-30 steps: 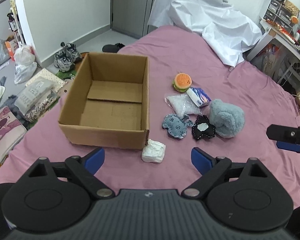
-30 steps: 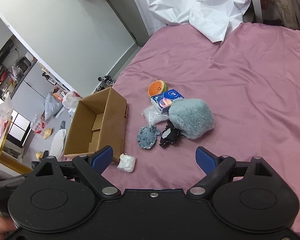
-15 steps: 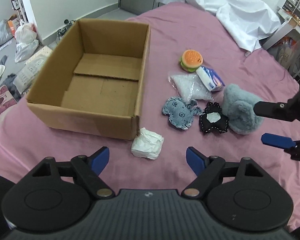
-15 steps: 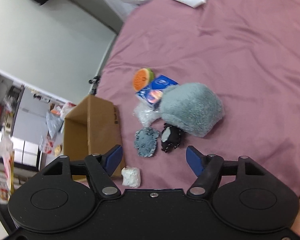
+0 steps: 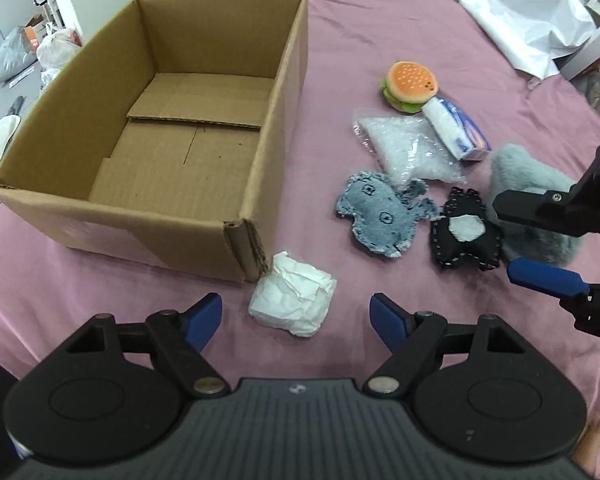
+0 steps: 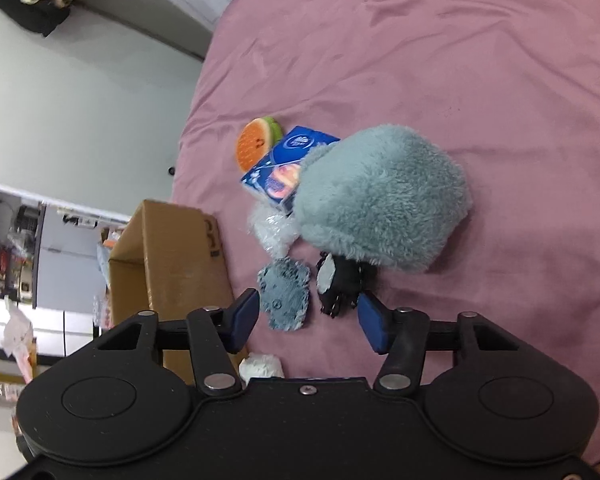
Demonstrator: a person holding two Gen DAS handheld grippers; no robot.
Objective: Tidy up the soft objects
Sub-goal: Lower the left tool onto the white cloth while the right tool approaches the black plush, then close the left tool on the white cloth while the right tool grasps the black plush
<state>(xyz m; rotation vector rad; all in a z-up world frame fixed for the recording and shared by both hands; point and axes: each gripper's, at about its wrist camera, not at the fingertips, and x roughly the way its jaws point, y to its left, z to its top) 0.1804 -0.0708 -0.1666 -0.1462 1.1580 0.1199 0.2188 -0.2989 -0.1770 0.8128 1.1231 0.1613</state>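
An empty cardboard box (image 5: 148,128) sits on the pink bed cover (image 5: 360,32). Right of it lie a burger plush (image 5: 410,85), a tissue pack (image 5: 456,128), a clear bag (image 5: 410,152), a blue-grey plush (image 5: 376,214), a black plush (image 5: 464,236) and a fluffy grey plush (image 5: 528,172). A crumpled white wad (image 5: 292,294) lies at the box corner, between my open left gripper's (image 5: 296,314) fingers. My right gripper (image 6: 308,316) is open, low over the blue-grey plush (image 6: 286,294) and black plush (image 6: 340,284), before the grey plush (image 6: 380,200).
A white sheet (image 5: 500,4) is heaped at the far side of the bed. Bags and clutter (image 5: 32,48) lie on the floor to the left of the bed. The box (image 6: 172,264) stands left of the right gripper.
Both grippers have moved forward and down toward the objects. The left now has the white wad between its fingers; the right has closed in on the grey and black plushes and rolled sideways.
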